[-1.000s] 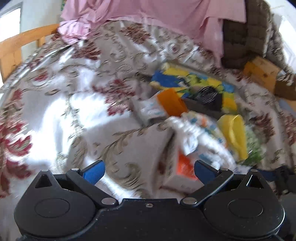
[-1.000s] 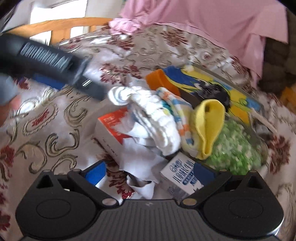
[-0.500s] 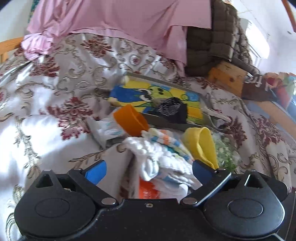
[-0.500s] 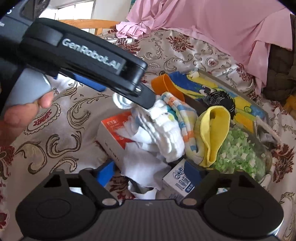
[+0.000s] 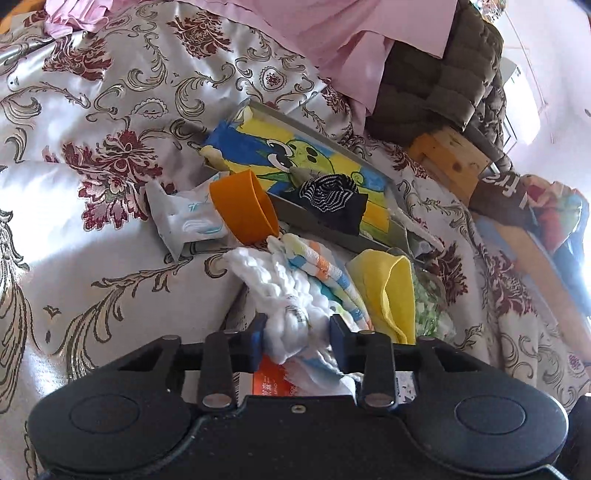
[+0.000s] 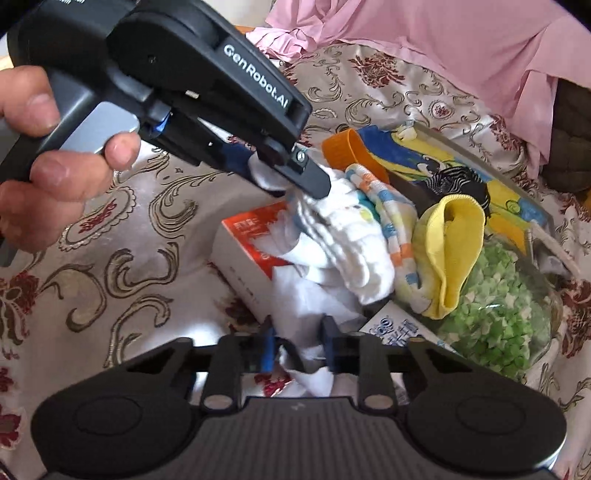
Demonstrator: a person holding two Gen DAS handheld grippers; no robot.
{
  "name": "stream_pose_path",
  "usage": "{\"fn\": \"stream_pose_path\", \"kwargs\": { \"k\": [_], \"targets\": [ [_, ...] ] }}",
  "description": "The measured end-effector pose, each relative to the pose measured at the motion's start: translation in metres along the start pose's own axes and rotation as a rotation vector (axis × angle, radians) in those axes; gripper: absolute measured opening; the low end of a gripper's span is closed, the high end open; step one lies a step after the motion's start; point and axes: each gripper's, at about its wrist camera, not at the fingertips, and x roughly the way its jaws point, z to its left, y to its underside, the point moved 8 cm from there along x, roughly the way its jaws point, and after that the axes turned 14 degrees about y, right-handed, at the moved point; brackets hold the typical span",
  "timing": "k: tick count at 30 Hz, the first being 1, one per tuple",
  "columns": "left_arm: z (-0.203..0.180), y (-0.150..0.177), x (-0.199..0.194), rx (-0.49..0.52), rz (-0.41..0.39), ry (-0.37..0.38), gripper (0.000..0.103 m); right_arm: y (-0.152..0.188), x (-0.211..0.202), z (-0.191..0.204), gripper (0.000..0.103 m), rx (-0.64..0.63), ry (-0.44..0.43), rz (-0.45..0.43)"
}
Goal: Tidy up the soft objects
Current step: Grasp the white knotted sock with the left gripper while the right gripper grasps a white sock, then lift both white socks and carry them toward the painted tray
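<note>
A white knitted cloth [image 5: 273, 291] [image 6: 347, 243] lies on a pile with a striped cloth [image 5: 321, 269] [image 6: 391, 206] and a yellow cloth [image 5: 388, 291] [image 6: 450, 251]. My left gripper [image 5: 297, 341] is shut on one end of the white cloth; it shows from the side in the right wrist view [image 6: 288, 173]. My right gripper [image 6: 297, 349] is shut on the white cloth's lower, thinner end. A black striped sock [image 5: 328, 201] [image 6: 458, 181] lies on a cartoon-printed tray [image 5: 295, 147] [image 6: 509, 195].
Under the pile lie an orange-and-white box [image 6: 255, 251], a blue-print carton [image 6: 399, 328] and a glass jar of green bits [image 6: 498, 306]. An orange cup [image 5: 243, 205] and a tissue pack [image 5: 181, 218] lie left. Pink fabric [image 5: 332, 26] and a brown cushion [image 5: 436, 85] sit behind.
Both grippers were open and have closed on the white cloth. The left gripper moved in over the pile from the left.
</note>
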Motion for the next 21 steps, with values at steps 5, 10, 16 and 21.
{"fn": "stream_pose_path", "kwargs": {
  "k": [5, 10, 16, 21],
  "targets": [
    [-0.004, -0.004, -0.006, 0.019, -0.017, -0.007, 0.027, -0.001, -0.006, -0.004, 0.005, 0.037, -0.015, 0.002],
    [-0.009, -0.002, -0.019, 0.001, -0.033, -0.017, 0.026, 0.001, -0.026, -0.009, 0.004, 0.088, -0.042, 0.002],
    [-0.026, 0.002, -0.053, 0.01, -0.069, -0.019, 0.026, 0.001, -0.063, -0.011, 0.003, 0.123, -0.05, -0.042],
    [-0.028, 0.006, -0.08, -0.026, -0.104, -0.045, 0.026, -0.001, -0.084, -0.022, 0.003, 0.172, -0.02, -0.078]
  ]
}}
